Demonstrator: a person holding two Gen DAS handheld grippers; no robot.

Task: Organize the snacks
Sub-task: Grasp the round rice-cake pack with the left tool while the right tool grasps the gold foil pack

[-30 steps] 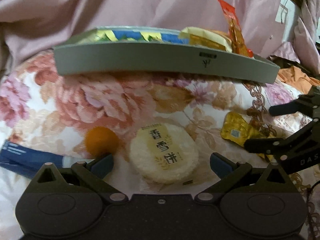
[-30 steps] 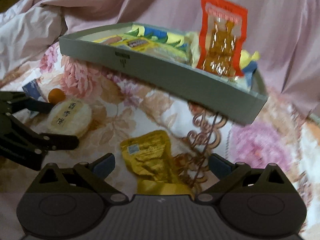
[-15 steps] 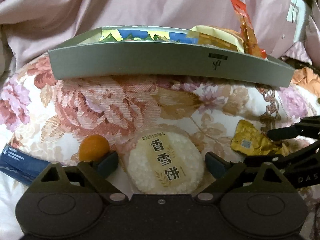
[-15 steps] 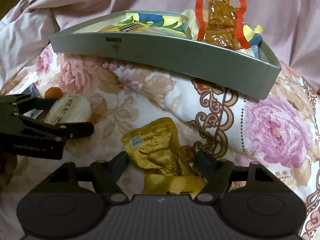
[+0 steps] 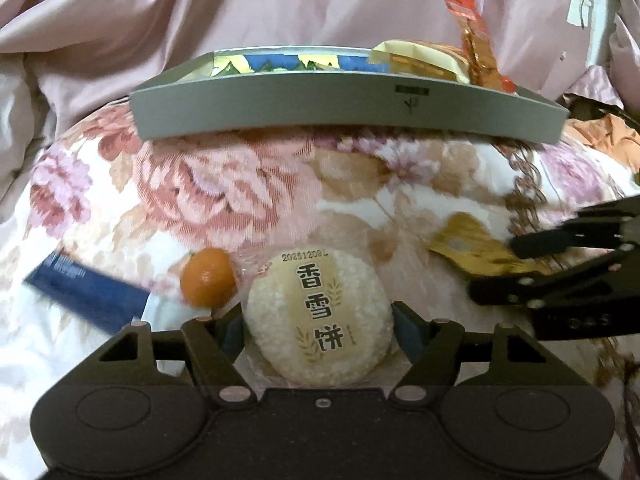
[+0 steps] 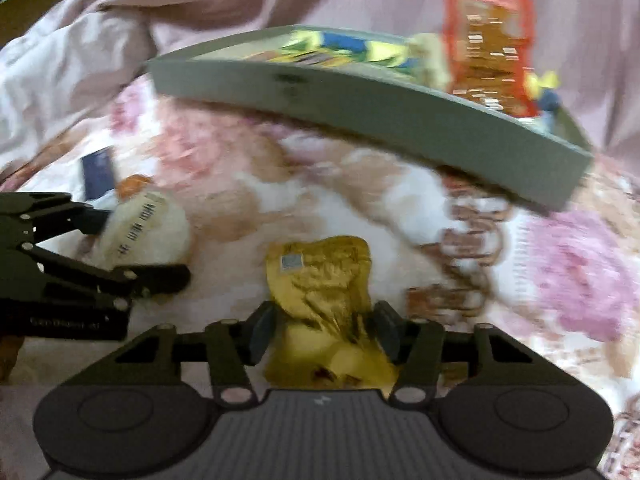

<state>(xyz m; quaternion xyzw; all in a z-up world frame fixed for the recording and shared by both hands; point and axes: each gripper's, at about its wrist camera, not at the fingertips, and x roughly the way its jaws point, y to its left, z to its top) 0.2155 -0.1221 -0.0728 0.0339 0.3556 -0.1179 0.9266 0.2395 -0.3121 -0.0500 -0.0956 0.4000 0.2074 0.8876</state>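
Warm, dim indoor light; fisheye bending and dark corners in both views; heavy motion blur smears the right wrist view

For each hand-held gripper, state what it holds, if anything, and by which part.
The left hand-held gripper grips the round rice cracker across its two opposite edges. The right hand-held gripper pinches the gold packet at the sides of its near end.
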